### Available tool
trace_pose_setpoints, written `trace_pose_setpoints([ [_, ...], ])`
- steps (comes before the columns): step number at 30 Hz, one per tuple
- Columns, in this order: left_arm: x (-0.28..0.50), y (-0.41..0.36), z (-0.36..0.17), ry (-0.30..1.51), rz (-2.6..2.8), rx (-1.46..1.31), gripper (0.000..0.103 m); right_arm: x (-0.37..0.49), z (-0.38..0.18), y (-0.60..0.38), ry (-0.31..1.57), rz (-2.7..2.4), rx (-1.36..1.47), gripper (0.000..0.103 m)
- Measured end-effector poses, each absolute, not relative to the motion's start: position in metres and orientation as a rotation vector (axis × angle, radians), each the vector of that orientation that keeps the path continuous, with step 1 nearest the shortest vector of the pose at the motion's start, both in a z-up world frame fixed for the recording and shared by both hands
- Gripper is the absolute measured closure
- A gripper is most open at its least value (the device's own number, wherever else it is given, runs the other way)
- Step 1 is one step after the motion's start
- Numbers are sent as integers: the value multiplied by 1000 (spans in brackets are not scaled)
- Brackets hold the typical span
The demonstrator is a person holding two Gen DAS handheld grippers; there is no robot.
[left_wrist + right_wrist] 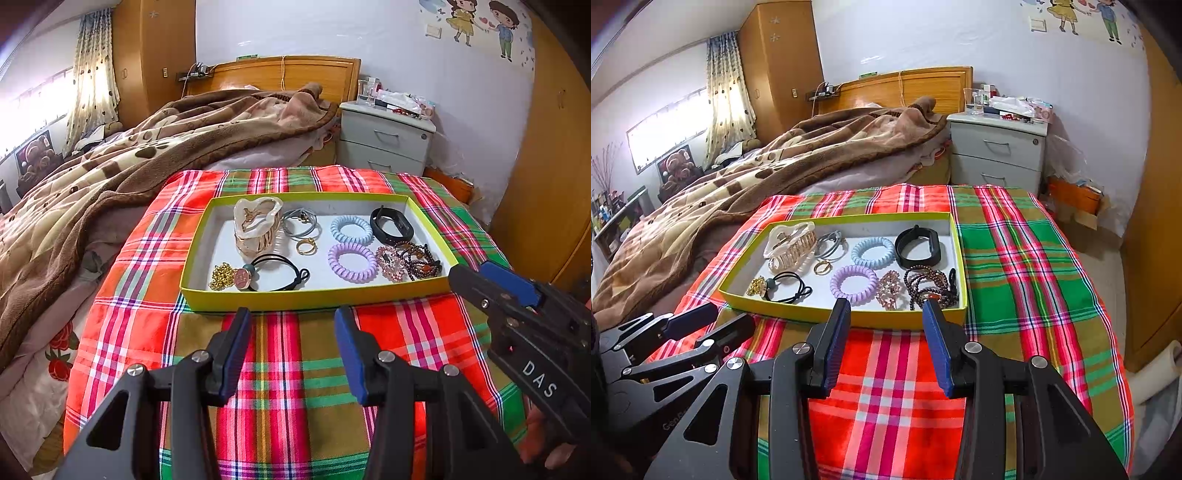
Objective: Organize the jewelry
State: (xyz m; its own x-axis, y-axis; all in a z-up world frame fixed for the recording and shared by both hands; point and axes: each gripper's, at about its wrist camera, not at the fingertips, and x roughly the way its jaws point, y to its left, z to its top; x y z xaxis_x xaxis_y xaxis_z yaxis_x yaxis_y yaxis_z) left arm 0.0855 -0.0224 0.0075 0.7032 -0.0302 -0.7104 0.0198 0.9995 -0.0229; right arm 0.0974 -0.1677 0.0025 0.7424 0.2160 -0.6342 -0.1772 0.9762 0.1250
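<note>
A shallow yellow-green box (314, 297) (783, 307) sits on a plaid cloth. Inside lie a pearly claw clip (256, 225) (790, 245), grey hair ties (300, 223), a gold ring (306, 246) (822, 266), blue (351, 229) (873, 253) and purple (352, 262) (853, 283) spiral ties, a black wristband (391, 225) (918, 247), pink and dark bead bracelets (410, 260) (929, 286), a black tie with a pink charm (273, 273) and a gold chain (220, 276). My left gripper (293, 314) (720, 321) and right gripper (886, 306) (471, 271) hover open before the box's near wall, both empty.
The plaid cloth (280, 369) (1015, 266) covers the end of a bed, with a brown blanket (110, 177) heaped to the left. A grey nightstand (997, 151) stands behind, and a wooden wardrobe (1156, 240) lines the right side. A hand shows at the lower right (546, 439).
</note>
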Motion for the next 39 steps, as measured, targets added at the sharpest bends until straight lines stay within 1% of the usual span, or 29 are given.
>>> trace_pose_setpoints([
  [39,88,-18,7,796,-18,-23,55,99,0,-167,704,212,61,62],
])
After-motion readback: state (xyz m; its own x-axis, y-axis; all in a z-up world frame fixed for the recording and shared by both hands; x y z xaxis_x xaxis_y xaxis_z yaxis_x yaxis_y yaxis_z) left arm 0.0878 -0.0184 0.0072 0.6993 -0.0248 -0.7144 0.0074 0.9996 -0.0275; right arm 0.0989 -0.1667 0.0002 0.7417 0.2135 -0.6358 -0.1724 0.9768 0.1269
